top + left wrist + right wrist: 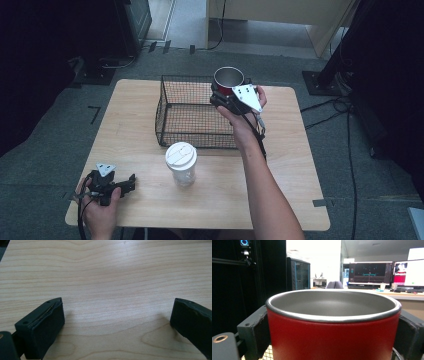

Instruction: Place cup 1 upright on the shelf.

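The tabletop (pixel 150 200) carries a wire basket (pixel 165 117) and, nearer the person, a clear lidded cup (pixel 181 163). Held above the basket's far right corner is a red mug (pixel 228 79), pinched by the right gripper (pixel 226 97). It is probably headed into the basket; next comes lowering, then letting go. The left gripper (pixel 131 181) rests spread on the wood. The mug's base is hidden.

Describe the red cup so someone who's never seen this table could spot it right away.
Find the black wire basket on the wooden table. At its far right corner the right gripper holds the red cup upright. Unlike the clear cup with its white lid, it's open and steel-lined.
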